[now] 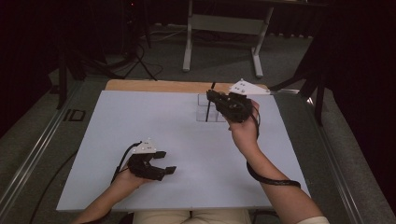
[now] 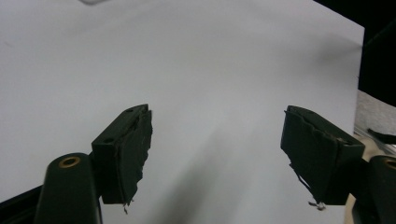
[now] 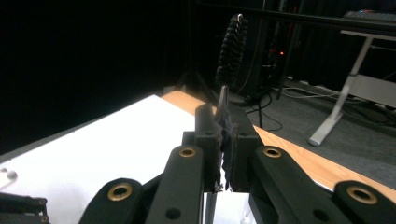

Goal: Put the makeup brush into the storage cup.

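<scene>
Right gripper [image 3: 223, 140] clamped on a thin brush [image 3: 232, 44], bristles up, just above the clear rack [image 1: 211, 111], likely for dropping it into a slot. Left gripper [image 1: 164, 163] gaping, holding nothing, well short of the rack, out of the way.

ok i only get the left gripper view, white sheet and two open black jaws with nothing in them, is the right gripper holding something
observer: yes, the right gripper is shut on the thin stem of a black bristle brush.
operator: which way up is it
observer: roughly upright, with the bristle head above the jaws.
operator: anything under it
observer: a clear plastic compartment box stands at the far side of the white sheet. In the high view the stem's lower end runs down to it. I cannot tell whether it is inside.
</scene>
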A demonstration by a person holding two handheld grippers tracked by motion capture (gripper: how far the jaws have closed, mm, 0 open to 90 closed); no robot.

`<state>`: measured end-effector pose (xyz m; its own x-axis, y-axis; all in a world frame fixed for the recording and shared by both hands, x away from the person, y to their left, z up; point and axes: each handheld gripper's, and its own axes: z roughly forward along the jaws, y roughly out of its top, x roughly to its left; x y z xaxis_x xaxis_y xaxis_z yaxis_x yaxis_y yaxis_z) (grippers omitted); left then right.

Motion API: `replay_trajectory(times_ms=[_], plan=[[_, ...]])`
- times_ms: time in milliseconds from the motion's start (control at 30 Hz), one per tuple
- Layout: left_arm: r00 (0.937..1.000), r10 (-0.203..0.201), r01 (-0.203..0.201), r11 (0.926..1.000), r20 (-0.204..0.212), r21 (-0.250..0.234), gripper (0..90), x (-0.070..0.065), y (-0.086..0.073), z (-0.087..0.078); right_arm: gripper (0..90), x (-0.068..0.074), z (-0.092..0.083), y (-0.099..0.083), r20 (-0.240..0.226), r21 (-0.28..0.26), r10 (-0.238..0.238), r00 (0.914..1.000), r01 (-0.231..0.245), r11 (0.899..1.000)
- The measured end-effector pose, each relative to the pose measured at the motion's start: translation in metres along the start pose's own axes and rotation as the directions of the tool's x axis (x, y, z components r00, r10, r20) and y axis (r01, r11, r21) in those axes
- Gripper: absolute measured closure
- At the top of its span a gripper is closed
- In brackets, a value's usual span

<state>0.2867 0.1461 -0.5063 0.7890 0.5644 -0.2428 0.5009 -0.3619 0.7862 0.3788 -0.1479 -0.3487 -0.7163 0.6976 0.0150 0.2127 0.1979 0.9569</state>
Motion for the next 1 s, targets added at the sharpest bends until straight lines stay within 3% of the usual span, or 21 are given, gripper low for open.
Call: replay_trajectory(times_ms=[133,400,433,500,600,1000], plan=[[0.9999,-0.004,0.005,0.9996,-0.012,0.028,18.2,0.001,-0.004,-0.001,85.5,-0.003,0.004,0.005,0.003,-0.006,0.004,1.0000,-0.004,1.000],[0.9992,-0.026,0.027,0.9996,-0.029,0.012,10.5,0.002,-0.005,-0.005,85.5,-0.008,0.016,0.017,0.019,-0.016,-0.015,0.9997,0.015,1.000],[0.9994,-0.032,0.032,0.9994,-0.009,0.013,10.1,0.003,-0.006,-0.006,85.5,-0.009,0.018,0.019,0.022,-0.017,-0.020,0.9996,0.020,1.000],[0.9992,-0.034,0.034,0.9992,0.022,0.019,1.1,0.005,-0.008,-0.007,85.5,-0.011,0.022,0.022,0.026,-0.016,-0.022,0.9994,0.023,1.000],[0.9983,-0.043,0.042,0.9989,0.040,0.023,1.0,0.007,-0.010,-0.007,85.5,-0.014,0.026,0.026,0.034,-0.015,-0.028,0.9990,0.028,0.999],[0.9989,-0.031,0.031,0.9995,0.035,0.005,0.9,0.006,-0.014,-0.007,85.4,-0.027,0.041,0.043,0.069,-0.033,-0.037,0.9969,0.040,0.999]])
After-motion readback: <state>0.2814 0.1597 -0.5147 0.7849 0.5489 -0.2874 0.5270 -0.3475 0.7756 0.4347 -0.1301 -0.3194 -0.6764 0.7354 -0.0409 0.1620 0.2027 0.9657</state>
